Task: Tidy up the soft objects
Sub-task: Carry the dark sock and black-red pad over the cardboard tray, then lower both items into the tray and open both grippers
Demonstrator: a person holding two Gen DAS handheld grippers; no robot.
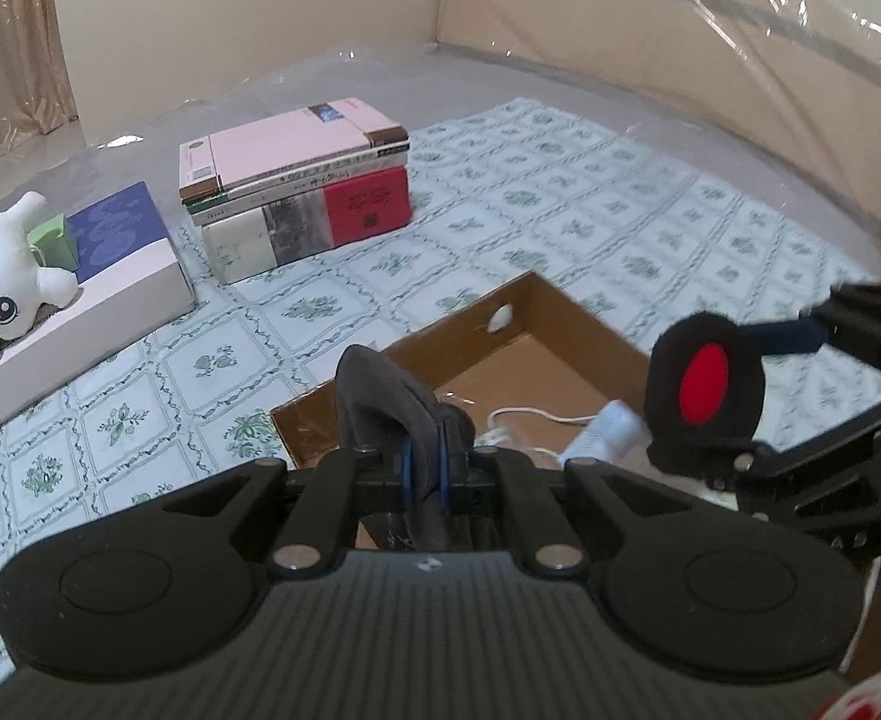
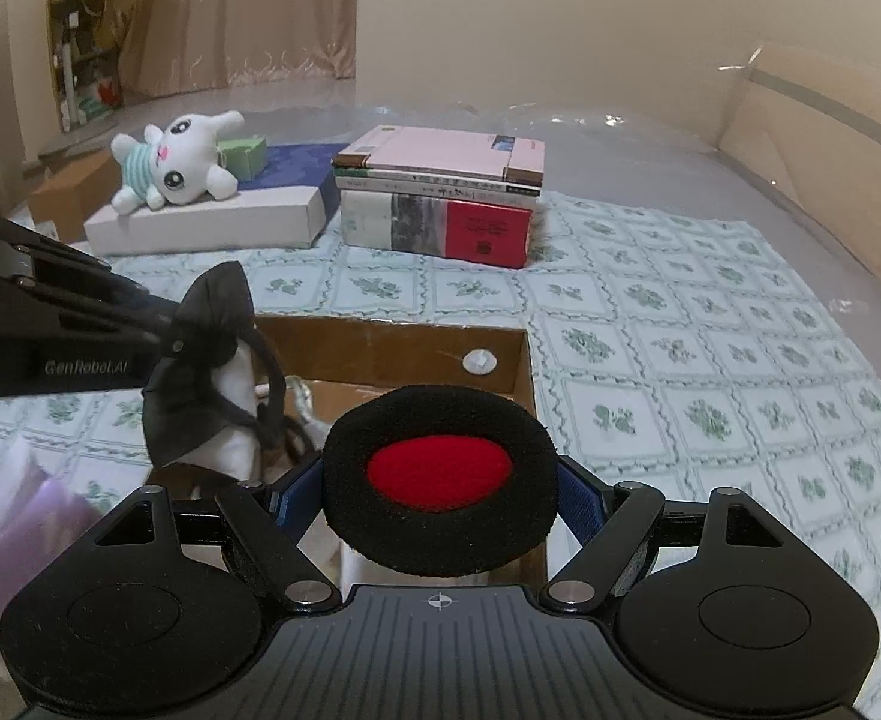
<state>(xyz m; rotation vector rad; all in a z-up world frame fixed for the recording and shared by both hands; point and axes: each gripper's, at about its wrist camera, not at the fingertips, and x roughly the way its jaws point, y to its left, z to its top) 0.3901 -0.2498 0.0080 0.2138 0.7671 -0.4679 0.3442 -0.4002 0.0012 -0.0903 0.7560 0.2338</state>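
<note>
While both soft items were held above the cardboard box (image 2: 380, 342), the step in hand was judged to be lowering each one inside before release. The box, open-topped on the patterned bedspread (image 2: 680, 360), was best approached over its bare floor, away from the white cable (image 1: 530, 417) and small white device (image 1: 608, 429) already lying in it. A grey cloth piece (image 1: 380, 396) was pinched between the pressed-together fingers of the left gripper (image 1: 423, 468). A black foam pad with a red centre (image 2: 440, 471) was clamped by the right gripper (image 2: 440, 498), just beside the box's right wall. Well apart, a stack of books (image 2: 440, 204), a flat white box (image 2: 212, 219) and a plush cat (image 2: 176, 159) were seen; nothing was judged to block either descent.
</note>
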